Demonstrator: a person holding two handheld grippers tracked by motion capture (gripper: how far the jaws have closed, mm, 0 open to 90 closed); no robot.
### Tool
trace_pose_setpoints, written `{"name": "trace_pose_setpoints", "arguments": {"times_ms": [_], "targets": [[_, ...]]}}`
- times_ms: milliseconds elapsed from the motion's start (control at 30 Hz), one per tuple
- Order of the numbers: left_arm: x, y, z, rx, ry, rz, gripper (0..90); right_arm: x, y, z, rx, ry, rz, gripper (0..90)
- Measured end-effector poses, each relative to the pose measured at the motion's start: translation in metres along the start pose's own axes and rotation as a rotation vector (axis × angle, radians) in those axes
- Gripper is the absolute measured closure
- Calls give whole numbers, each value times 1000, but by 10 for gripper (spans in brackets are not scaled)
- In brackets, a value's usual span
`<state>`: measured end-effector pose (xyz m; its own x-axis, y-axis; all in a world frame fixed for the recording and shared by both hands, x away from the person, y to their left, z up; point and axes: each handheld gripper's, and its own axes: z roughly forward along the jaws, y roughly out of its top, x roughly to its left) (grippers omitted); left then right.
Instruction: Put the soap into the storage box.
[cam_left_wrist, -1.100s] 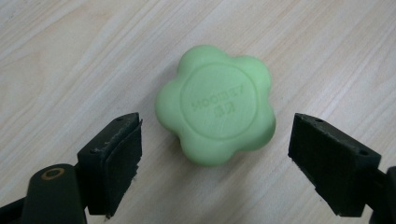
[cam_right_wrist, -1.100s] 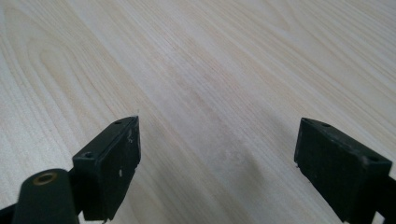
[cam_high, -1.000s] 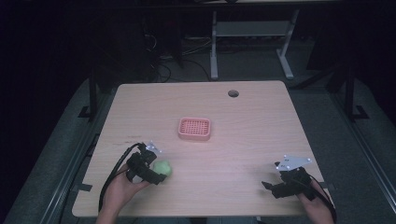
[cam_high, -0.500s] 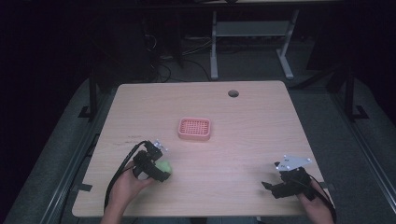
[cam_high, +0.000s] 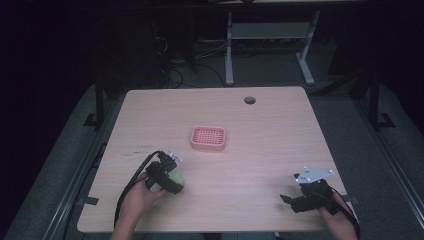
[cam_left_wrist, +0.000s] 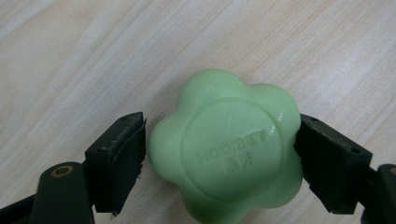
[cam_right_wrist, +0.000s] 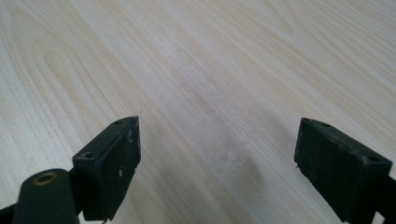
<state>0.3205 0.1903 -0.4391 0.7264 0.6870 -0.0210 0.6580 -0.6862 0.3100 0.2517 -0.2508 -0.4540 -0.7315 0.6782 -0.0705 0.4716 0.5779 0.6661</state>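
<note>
A green flower-shaped soap (cam_left_wrist: 229, 149) lies flat on the wooden table, with raised lettering on its top. My left gripper (cam_left_wrist: 220, 156) is open with one jaw on each side of the soap; the right-hand jaw touches it and a thin gap shows at the left-hand one. From above, the soap (cam_high: 176, 178) and the left gripper (cam_high: 169, 181) are near the table's front left. A pink perforated soap dish (cam_high: 208, 138) sits at the table's middle, apart from both. My right gripper (cam_high: 291, 200) rests at the front right, and it (cam_right_wrist: 217, 154) is open over bare wood.
The table (cam_high: 270, 150) has a round cable hole (cam_high: 249, 100) near its far edge. A cable (cam_high: 131, 181) loops from the left gripper off the front edge. Beyond the table stand a white desk frame (cam_high: 270, 35) and dark floor.
The left gripper has edged slightly closer over the soap and turned a little. The right gripper has stayed where it was.
</note>
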Motion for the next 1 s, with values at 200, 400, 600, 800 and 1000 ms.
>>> {"name": "trace_pose_setpoints", "arguments": {"times_ms": [200, 400, 600, 800, 1000], "targets": [[-1, 1, 2, 2, 1, 2, 233, 0, 0, -1, -2, 0, -1, 140], [-1, 0, 4, 6, -1, 3, 239, 0, 0, -1, -2, -2, -3, 140], [-2, 1, 4, 7, 2, 4, 256, 0, 0, -1, -2, -2, -2, 140], [-4, 1, 4, 2, 5, -8, 259, 0, 0, -1, -1, -3, 8, 140], [-4, 3, 3, 24, 15, 11, 262, 0, 0, 0, -4, -1, 0, 140]]}}
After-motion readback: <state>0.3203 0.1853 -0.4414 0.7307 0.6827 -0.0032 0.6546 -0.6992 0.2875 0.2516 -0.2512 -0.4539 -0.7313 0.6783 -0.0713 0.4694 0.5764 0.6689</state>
